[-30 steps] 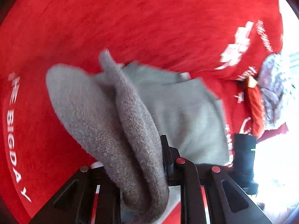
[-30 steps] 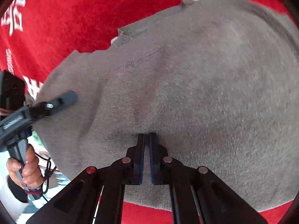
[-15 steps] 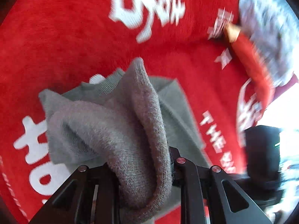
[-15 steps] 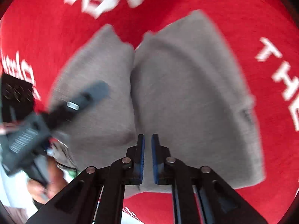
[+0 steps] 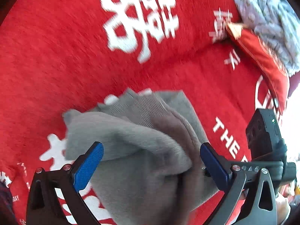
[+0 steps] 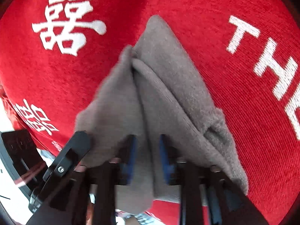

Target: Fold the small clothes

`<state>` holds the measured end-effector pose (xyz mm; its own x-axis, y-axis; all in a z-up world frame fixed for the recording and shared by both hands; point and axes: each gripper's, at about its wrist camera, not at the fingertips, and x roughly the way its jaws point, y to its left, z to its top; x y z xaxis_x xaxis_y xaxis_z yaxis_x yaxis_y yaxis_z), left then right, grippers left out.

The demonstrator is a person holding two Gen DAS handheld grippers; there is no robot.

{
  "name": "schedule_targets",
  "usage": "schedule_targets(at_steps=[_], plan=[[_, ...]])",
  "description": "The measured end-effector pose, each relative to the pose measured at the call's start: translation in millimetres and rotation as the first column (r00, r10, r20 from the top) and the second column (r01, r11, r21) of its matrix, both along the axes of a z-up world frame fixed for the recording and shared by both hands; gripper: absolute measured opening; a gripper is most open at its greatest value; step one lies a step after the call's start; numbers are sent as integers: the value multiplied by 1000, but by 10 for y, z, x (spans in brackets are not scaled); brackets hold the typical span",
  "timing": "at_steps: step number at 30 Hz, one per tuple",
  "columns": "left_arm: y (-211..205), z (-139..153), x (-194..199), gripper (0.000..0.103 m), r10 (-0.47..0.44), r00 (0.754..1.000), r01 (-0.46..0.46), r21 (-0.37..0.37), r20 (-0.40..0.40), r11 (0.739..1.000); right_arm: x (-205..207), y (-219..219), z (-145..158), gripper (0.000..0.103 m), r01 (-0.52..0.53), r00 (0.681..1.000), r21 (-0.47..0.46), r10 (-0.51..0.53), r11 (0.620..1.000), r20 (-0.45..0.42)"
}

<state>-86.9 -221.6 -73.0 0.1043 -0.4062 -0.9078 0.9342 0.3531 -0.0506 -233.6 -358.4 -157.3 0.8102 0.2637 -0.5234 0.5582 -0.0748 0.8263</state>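
A small grey knit garment (image 5: 142, 142) lies bunched and folded on a red cloth with white lettering (image 5: 56, 56). My left gripper (image 5: 151, 155) is open, its blue pads (image 5: 88, 165) wide apart on either side of the grey heap. In the right wrist view the same garment (image 6: 161, 93) drapes over my right gripper (image 6: 147, 150), whose blue pads (image 6: 131, 153) stand partly apart with a fold of grey fabric between them. The left gripper's finger (image 6: 69, 153) shows at the lower left of that view.
A patterned grey-white cloth (image 5: 271, 18) and a red item (image 5: 262, 61) lie at the far right of the red cloth. The right gripper's black body (image 5: 262, 138) is close at the right. White floor or edge (image 6: 7, 123) shows at the left.
My left gripper has opened and let go of the grey garment. My right gripper's pads have spread apart. The garment has bunched into a narrower fold.
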Motion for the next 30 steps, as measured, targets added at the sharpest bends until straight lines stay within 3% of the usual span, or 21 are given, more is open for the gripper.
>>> schedule_targets(at_steps=[3, 5, 7, 9, 13, 14, 16, 18, 20, 21, 22, 23, 27, 30], plan=[[132, 127, 158, 103, 74, 997, -74, -51, -10, 996, -175, -170, -19, 56, 73, 994, 53, -77, 996, 74], [227, 118, 302, 103, 130, 990, -133, -50, -61, 990, -224, -203, -32, 62, 112, 985, 87, -122, 990, 121], [366, 78, 438, 103, 184, 976, -190, -43, -115, 981, -232, -258, 5, 75, 124, 976, 101, -140, 987, 170], [528, 23, 575, 103, 242, 962, -247, -24, -125, 969, -196, -344, 100, 78, 89, 978, 71, -101, 994, 183], [787, -70, 707, 103, 339, 941, -339, -24, -9, 940, 453, -117, 492, 79, -101, 988, -93, 111, 990, 104], [822, -91, 727, 103, 350, 937, -350, -21, -11, 936, 633, -78, 574, 79, -171, 982, -147, 180, 974, 57], [915, -162, 808, 103, 382, 923, -383, -7, -36, 924, 918, -7, 687, 79, -343, 939, -254, 335, 904, -77], [968, -202, 863, 103, 407, 912, -408, -9, -48, 913, 1206, 92, 754, 79, -501, 865, -333, 446, 799, -231], [959, -293, 926, 103, 414, 907, -414, 10, -82, 910, 1406, 143, 756, 78, -587, 807, -357, 488, 727, -333], [950, -329, 940, 103, 415, 906, -414, 21, -86, 910, 1501, 144, 752, 67, -615, 783, -361, 488, 701, -385], [938, -377, 956, 103, 422, 903, -421, 37, -80, 906, 1548, 133, 751, 36, -627, 771, -364, 480, 689, -419], [946, -388, 967, 103, 427, 901, -425, 41, -74, 904, 1576, 111, 778, 25, -627, 768, -373, 464, 684, -441], [950, -428, 949, 103, 414, 906, -413, 34, -86, 910, 1366, 42, 1100, 20, -509, 860, -467, 412, 723, -300], [925, -565, 907, 103, 396, 915, -392, 70, -78, 917, 1159, -43, 956, 20, -477, 875, -415, 376, 775, -304]])
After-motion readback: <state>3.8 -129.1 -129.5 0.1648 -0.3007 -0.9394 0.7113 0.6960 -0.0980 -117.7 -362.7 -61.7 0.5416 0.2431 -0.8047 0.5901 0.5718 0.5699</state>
